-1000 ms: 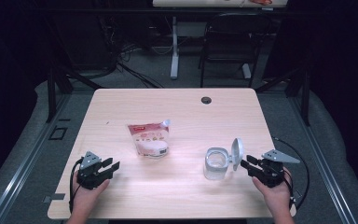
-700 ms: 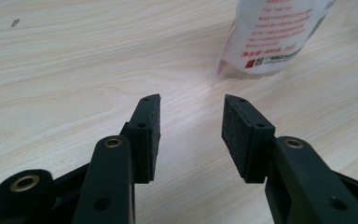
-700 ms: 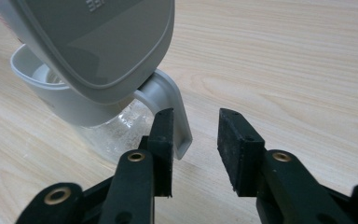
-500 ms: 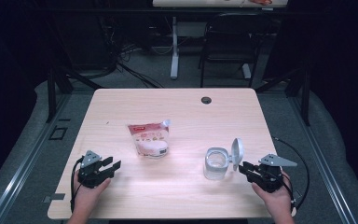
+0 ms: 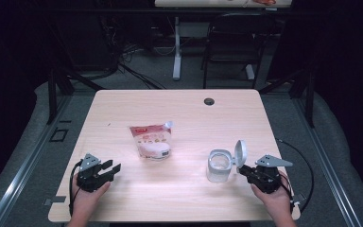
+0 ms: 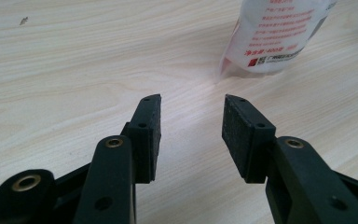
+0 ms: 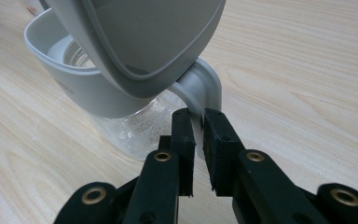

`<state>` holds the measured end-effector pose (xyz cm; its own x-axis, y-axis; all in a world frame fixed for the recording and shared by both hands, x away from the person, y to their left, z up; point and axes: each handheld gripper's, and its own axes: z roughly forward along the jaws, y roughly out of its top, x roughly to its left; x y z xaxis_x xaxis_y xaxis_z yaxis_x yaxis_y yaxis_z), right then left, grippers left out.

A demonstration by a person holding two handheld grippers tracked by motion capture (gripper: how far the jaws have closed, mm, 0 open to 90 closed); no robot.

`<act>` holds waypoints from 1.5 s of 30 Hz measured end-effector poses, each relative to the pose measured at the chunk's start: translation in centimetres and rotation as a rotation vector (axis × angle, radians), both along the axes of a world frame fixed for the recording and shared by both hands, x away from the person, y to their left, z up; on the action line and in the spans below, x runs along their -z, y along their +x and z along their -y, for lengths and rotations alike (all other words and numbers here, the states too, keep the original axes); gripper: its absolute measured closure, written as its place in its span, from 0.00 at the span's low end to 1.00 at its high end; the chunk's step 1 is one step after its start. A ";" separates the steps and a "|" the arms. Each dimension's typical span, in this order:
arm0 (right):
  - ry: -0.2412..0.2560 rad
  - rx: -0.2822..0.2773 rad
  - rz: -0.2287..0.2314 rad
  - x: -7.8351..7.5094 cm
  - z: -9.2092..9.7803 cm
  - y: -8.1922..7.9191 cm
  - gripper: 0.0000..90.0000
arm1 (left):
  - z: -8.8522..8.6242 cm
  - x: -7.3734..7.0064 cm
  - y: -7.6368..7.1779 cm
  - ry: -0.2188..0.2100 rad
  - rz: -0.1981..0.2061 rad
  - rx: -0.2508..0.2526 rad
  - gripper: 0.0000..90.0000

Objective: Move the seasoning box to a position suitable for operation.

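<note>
The right gripper [image 7: 198, 123] pinches the curved grey plastic handle [image 7: 200, 88] of a jug [image 5: 219, 165], its padded black jaws nearly together with the handle between them. The jug stands upright on the pale wood-grain table [image 5: 184, 113], at its near right; it has a clear, droplet-speckled body under a smooth white collar, and its rounded lid [image 5: 240, 152] is flipped up (hinged at the handle side). The left gripper [image 6: 191, 126] hovers with jaws parted wide and nothing between them, near a glossy white-and-red pouch [image 5: 152, 140] lying mid-table.
</note>
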<state>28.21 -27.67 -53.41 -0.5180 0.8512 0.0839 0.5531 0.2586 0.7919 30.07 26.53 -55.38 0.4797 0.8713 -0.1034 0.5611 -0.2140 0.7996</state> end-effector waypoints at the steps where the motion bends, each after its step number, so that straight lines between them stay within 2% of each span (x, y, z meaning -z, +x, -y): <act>1: 0.000 0.000 0.000 0.0 0.0 0.0 0.92 | 0.0 0.1 0.0 -0.007 0.008 -0.008 0.64; 9: -0.001 0.024 0.007 0.0 0.0 0.6 0.92 | -0.3 0.1 -0.3 -0.002 0.004 -0.013 0.64; 17: 0.020 0.053 0.023 0.3 0.0 1.6 0.91 | -0.5 0.1 -0.7 -0.001 0.003 -0.022 0.64; 28: 0.033 0.063 0.044 0.6 -0.3 2.9 0.90 | -0.8 0.2 -1.0 -0.003 0.000 -0.036 0.63; 38: 0.040 0.056 0.045 0.6 -0.2 3.1 0.90 | -1.0 0.2 -1.2 0.006 0.008 -0.057 0.63; 45: 0.057 0.051 0.055 0.3 0.0 2.5 0.89 | -0.9 0.2 -1.2 0.002 -0.003 -0.040 0.64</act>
<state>30.73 -27.70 -53.73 -0.4791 0.8713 0.1059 0.5196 0.1844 0.8343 28.89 27.43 -55.54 0.4443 0.8900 -0.1025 0.5714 -0.1933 0.7976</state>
